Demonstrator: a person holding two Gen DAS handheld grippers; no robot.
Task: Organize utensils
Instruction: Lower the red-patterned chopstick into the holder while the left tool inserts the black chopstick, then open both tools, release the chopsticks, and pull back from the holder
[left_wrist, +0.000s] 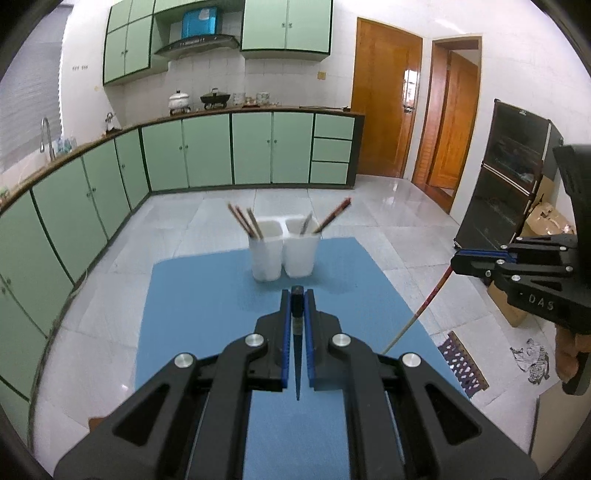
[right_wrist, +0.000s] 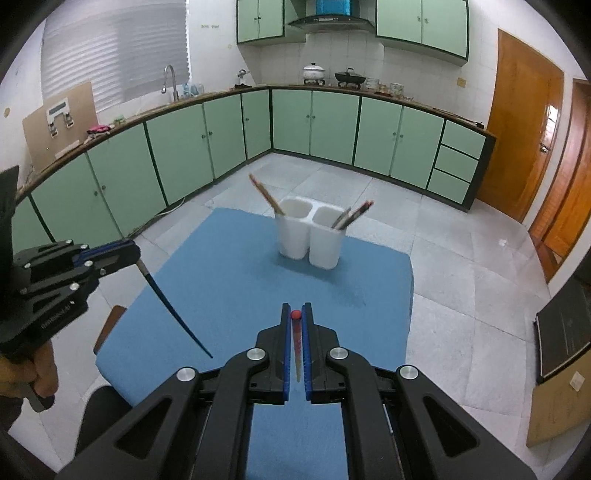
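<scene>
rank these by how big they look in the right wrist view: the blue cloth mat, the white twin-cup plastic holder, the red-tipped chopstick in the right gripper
1. blue cloth mat, far the largest.
2. white twin-cup plastic holder.
3. red-tipped chopstick, the slimmest, though seen nearly end-on and close to the camera in the shut right gripper, so its length is unsure.

The left gripper (left_wrist: 297, 295) is held above the table, tilted downward, its jaws closed on a dark chopstick (left_wrist: 297, 354) pinched near its thick end, the thin tip hanging down toward the person. The right gripper (right_wrist: 295, 310) is up at about the same level beside it, tilted down more steeply, jaws clamped on a red-tipped chopstick (right_wrist: 296, 343) held the same way. A hand (right_wrist: 42, 363) wraps the left gripper's handle from below; fingers (left_wrist: 567, 354) of the other hand curl round the right one's handle. The two grippers are well apart.
</scene>
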